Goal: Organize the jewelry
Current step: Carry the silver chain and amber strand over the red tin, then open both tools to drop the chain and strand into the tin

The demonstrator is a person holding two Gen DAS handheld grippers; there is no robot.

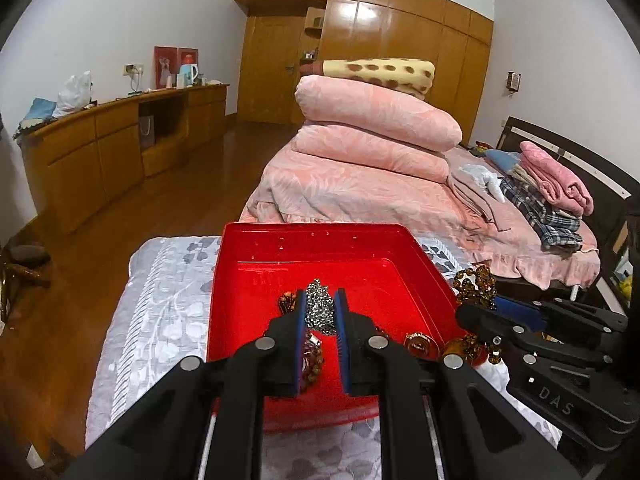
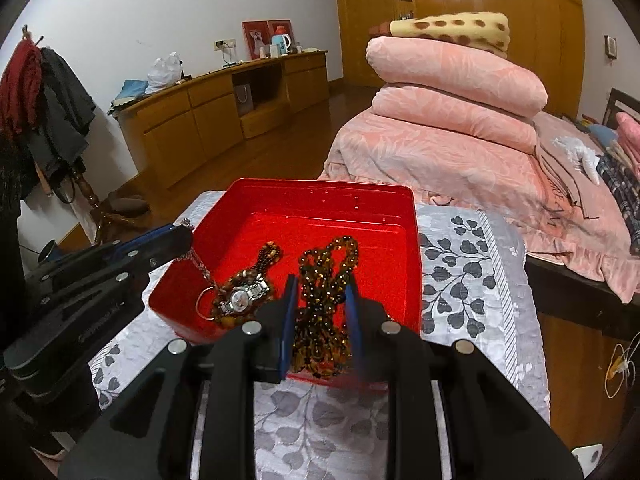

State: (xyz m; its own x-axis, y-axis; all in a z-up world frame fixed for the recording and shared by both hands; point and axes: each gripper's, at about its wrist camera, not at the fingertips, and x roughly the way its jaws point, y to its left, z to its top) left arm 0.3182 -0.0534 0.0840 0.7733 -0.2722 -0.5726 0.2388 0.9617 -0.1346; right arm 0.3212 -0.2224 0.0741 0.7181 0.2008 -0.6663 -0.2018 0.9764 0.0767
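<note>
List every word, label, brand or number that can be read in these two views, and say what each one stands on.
"DAS": raised letters on the black body of the right gripper, seen from the left wrist view.
Raised lettering on the body of the left gripper, in the right wrist view: too blurred to read.
Framed red pictures on the wooden sideboard: any text too small to read.
Watch dial in the red box: unreadable.

It was a home bedroom: beyond the fingertips lay a bed stacked with folded quilts, before wooden wardrobes.
</note>
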